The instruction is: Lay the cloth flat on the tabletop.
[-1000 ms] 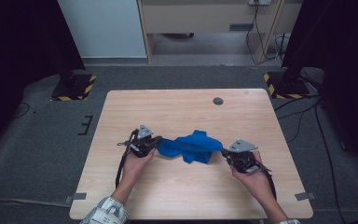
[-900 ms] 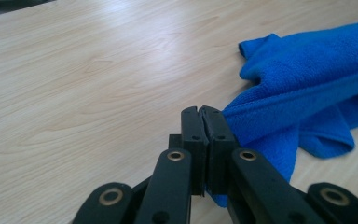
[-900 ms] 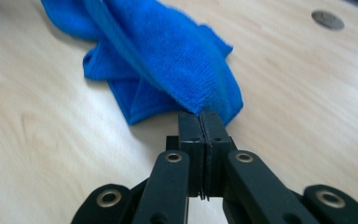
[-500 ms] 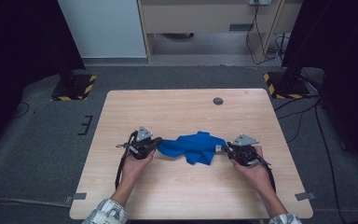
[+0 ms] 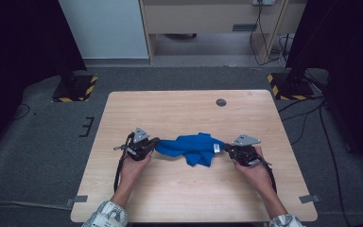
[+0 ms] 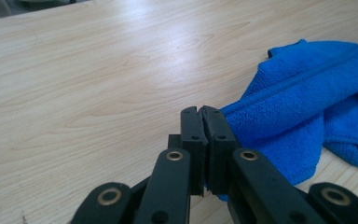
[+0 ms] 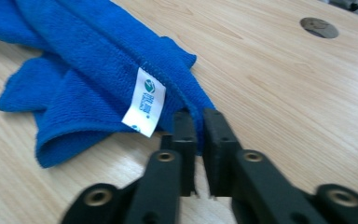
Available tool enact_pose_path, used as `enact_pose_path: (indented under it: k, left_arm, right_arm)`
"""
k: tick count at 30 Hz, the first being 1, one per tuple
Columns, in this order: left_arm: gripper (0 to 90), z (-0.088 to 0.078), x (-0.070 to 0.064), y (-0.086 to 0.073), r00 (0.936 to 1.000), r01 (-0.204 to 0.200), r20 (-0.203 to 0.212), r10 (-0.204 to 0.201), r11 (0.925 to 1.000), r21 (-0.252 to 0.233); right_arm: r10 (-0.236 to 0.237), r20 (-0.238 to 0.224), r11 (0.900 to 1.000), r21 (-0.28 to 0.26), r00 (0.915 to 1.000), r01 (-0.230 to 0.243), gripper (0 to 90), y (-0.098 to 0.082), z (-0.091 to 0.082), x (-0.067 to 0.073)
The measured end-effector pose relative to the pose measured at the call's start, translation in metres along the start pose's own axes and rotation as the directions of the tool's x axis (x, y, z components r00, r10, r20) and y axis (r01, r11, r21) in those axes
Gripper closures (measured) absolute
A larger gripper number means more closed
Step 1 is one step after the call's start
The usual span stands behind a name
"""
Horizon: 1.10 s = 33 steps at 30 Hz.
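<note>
Now stretched flatter, blue cloth (image 5: 191, 147), both hand-held grippers (image 5: 154, 144) (image 5: 227, 147) clamped on its ends

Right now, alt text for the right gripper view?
The right gripper has its two black jaws shut on a corner of a blue cloth with a white label, lying bunched on a light wooden table.

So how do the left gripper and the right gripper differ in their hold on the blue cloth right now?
The left gripper pinches a plain end of the blue cloth, while the right gripper holds an edge beside the white label. In their own views, the left jaws meet flush, whereas the right ones show a narrow gap with the hem between them. Both are shut on the cloth, at opposite ends.
</note>
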State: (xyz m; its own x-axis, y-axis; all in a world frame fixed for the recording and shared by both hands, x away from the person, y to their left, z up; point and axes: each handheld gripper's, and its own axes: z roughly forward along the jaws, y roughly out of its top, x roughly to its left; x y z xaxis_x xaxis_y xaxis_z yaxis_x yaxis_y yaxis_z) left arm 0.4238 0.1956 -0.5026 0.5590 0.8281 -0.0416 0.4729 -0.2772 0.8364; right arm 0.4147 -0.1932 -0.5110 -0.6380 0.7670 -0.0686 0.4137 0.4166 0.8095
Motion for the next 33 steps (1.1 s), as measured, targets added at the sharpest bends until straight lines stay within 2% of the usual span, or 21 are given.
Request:
enact_pose_path:
  k: [3,7,10,15,21,25,29,33]
  left_arm:
    - [87.2,0.001,-0.001,-0.001,0.9999,-0.010,-0.010,0.010,0.9998,0.017]
    - [86.9,0.003,-0.003,-0.001,0.9998,-0.019,-0.011,0.019,0.9998,0.011]
    - [86.6,0.004,-0.003,-0.001,1.0000,0.004,0.001,-0.004,1.0000,0.001]
    - [86.0,0.007,-0.006,-0.001,1.0000,-0.004,0.005,0.004,0.9998,0.020]
    - [85.2,0.015,-0.009,-0.003,0.9999,-0.013,-0.001,0.013,0.9993,0.034]
    - [85.3,0.017,-0.012,-0.001,0.9995,-0.032,0.000,0.032,0.9986,0.041]
    - [83.5,0.018,-0.009,-0.003,1.0000,-0.006,0.008,0.006,0.9988,0.050]
    - [77.5,0.019,-0.011,-0.006,0.9997,-0.023,0.003,0.023,0.9978,0.062]
  right_arm:
    - [0.004,0.000,1.000,0.004,1.0000,-0.004,88.7,0.002,-0.003,0.003]
    - [0.012,0.001,0.999,0.031,0.9999,-0.012,88.8,0.001,-0.007,0.006]
    - [0.019,-0.001,0.999,0.026,0.9998,-0.019,88.9,0.002,-0.013,0.007]
    - [0.024,-0.016,1.000,0.000,0.9996,-0.024,89.1,0.003,-0.031,0.013]
    - [0.010,-0.022,1.000,0.011,0.9997,-0.010,89.1,0.002,-0.041,0.020]
    - [0.036,-0.008,0.999,0.015,0.9993,-0.036,89.1,-0.001,-0.034,0.013]
    - [0.053,0.001,0.998,0.036,0.9986,-0.053,89.0,-0.005,-0.026,0.008]
    - [0.069,0.002,0.996,0.051,0.9976,-0.069,89.0,-0.008,-0.022,0.005]
